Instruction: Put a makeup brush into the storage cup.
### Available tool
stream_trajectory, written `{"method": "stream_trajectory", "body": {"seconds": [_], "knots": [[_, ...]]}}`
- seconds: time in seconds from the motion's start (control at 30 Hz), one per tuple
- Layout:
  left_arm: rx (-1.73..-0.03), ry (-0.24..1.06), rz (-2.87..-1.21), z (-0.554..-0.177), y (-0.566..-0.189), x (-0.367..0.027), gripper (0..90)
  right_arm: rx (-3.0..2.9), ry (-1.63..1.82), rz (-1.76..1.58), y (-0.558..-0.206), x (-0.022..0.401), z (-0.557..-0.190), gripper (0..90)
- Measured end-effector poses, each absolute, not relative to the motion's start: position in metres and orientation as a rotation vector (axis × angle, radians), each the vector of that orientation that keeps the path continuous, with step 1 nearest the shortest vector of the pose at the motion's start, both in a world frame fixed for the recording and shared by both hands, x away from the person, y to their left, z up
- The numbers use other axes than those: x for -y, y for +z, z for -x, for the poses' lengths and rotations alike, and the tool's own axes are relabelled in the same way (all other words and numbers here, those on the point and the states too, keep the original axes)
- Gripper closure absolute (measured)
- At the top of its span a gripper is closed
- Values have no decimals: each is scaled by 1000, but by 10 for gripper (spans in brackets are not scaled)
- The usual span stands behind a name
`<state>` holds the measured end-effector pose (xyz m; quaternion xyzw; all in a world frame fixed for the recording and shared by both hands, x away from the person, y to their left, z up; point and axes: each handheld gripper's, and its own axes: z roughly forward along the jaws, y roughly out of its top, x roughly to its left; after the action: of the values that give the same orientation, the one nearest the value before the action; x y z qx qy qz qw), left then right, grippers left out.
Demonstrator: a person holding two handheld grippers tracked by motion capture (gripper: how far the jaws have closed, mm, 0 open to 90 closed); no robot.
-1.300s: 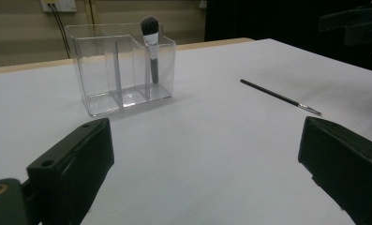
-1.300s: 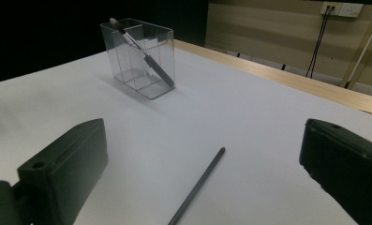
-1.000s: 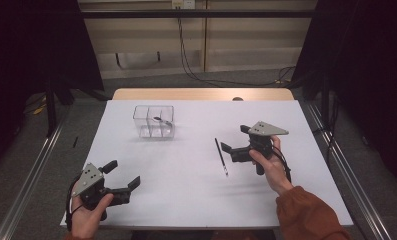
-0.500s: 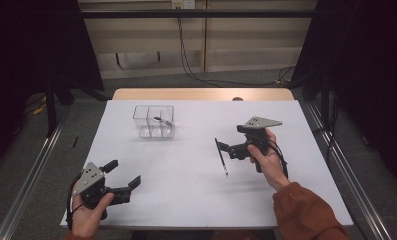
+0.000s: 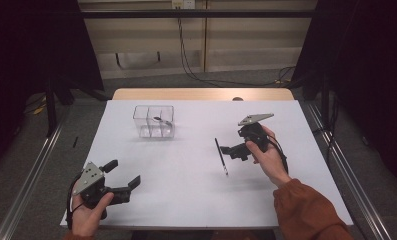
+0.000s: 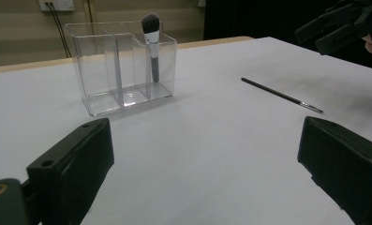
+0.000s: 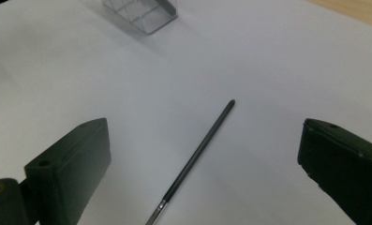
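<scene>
Black and thin, the liner brush point(image 7: 196, 158) lies flat on the white tabletop point(image 5: 186, 170); your right gripper point(image 5: 228, 150) hovers wide just beside it; next, I'd judge, straddle the handle and close.

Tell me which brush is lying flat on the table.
The thin liner brush, flat on the white table between the open right gripper jaws. The fluffy brush stands upright in the clear organizer.

Clear glossy plastic organizer point(image 6: 122, 65)
</scene>
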<state>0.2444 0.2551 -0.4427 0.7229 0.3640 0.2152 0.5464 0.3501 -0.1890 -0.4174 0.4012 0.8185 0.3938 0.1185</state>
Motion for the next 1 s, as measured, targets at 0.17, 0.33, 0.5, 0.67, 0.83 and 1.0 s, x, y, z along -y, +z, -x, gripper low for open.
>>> {"method": "stream_trajectory", "body": {"seconds": [0.17,0.33,0.5,0.67,0.83,1.0], "knots": [[-857,519,-1722,-245,-442,-255,37,-2499,1089,-1183,-418,183,-356,29],[-857,515,-1717,-246,-443,-256,36,-2619,974,-1187,-418,172,-363,31],[-866,512,-1705,-245,-443,-257,37,-2712,848,-1187,-422,163,-367,41],[-856,510,-1717,-245,-443,-256,37,-2770,777,-1172,-424,158,-370,40],[-849,510,-1723,-245,-442,-255,36,-2824,702,-1160,-425,155,-372,39],[-849,511,-1726,-244,-442,-255,36,-2881,617,-1169,-424,152,-373,41]]}}
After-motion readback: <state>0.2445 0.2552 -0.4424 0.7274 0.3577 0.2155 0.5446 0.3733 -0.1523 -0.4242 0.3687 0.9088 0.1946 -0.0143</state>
